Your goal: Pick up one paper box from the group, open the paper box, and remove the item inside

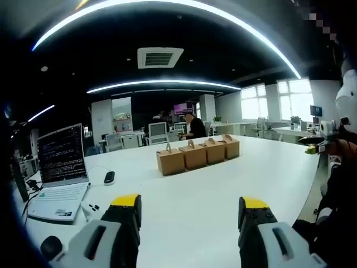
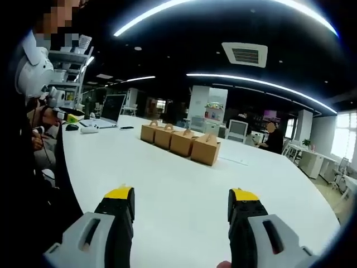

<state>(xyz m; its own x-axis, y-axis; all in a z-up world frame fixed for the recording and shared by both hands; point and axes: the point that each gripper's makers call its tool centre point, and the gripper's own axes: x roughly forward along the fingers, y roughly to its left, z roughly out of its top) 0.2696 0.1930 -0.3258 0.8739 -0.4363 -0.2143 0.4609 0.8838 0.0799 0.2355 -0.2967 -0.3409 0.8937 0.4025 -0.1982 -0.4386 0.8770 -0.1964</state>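
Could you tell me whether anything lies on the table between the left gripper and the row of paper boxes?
Nothing: in the left gripper view, only bare white table lies between the left gripper and the paper boxes.

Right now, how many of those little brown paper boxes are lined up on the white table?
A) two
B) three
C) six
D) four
D: four brown paper boxes with handle tops stand side by side in one row on the white table, and the right gripper view shows the same four.
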